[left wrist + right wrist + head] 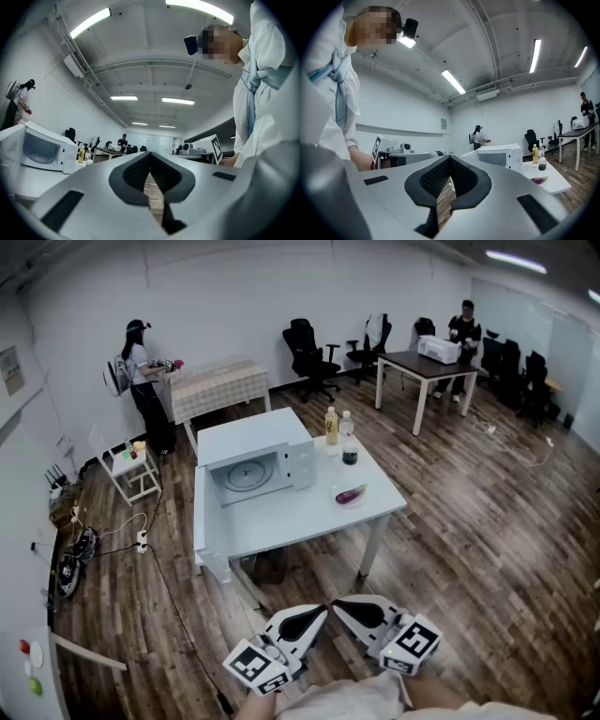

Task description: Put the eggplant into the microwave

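Observation:
The purple eggplant point(351, 494) lies on the white table point(281, 526) near its right edge, right of the white microwave point(253, 460). The microwave's front faces me and its turntable shows. Both grippers hang low in front of me, well short of the table, tips almost meeting. My left gripper point(322, 610) is shut with nothing in it; its own view shows the jaws point(150, 157) closed at the tip. My right gripper point(339, 604) is shut and empty too, and beyond its tip point(450, 159) I see the eggplant point(540, 180) and the microwave point(499, 157).
Two bottles point(338, 432) stand on the table behind the eggplant. A person point(141, 381) stands at a cloth-covered table point(217, 385) at the back left. Office chairs point(309, 352) and a dark table point(427, 367) with another person are at the back right. Cables point(112, 535) lie left.

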